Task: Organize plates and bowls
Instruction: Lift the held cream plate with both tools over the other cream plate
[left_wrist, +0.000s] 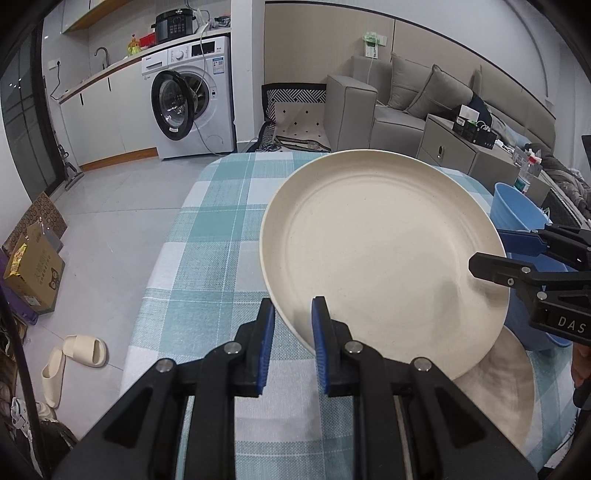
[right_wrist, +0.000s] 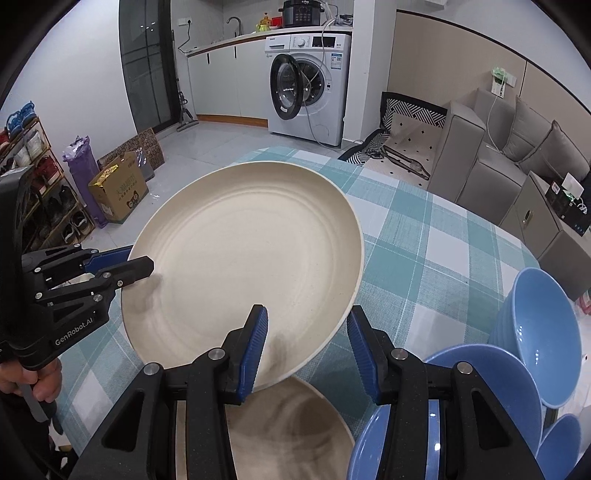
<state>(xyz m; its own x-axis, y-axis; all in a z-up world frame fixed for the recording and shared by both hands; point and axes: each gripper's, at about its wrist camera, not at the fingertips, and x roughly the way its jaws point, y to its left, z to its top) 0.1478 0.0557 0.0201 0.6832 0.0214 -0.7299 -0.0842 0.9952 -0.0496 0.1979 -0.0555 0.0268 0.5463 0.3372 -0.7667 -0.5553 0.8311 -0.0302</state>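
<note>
Left tool (left_wrist: 293, 314): clamped narrow on the near-left rim of the plate (left_wrist: 380, 251).
Right tool (right_wrist: 306, 325): about half wide and straddling the plate's opposite rim. One finger lies over the plate's face, but whether the pads press cannot be told.
Floor (left_wrist: 122, 221): grey tile, the widest open room, running left of the table to the washer (left_wrist: 192, 99).
Sofa (left_wrist: 388, 110): grey, closing off the far right side.
Table (left_wrist: 221, 240): covered in a teal check cloth. Its left edge drops straight to the floor. The cloth ahead of the plate is free, and the right side is crowded.
Plate: cream, bare inside, held tilted in the air above the table between both tools.
Second plate (right_wrist: 288, 435): cream, flat on the table, right under the raised one and partly shaded by it.
Bowls (right_wrist: 543, 332): blue, several nested and leaning at the table's right edge, holding only one another.
Box (right_wrist: 118, 192): cardboard, on the floor by the wall.
Slippers (left_wrist: 74, 358): a pair on the floor near the table's left edge.
</note>
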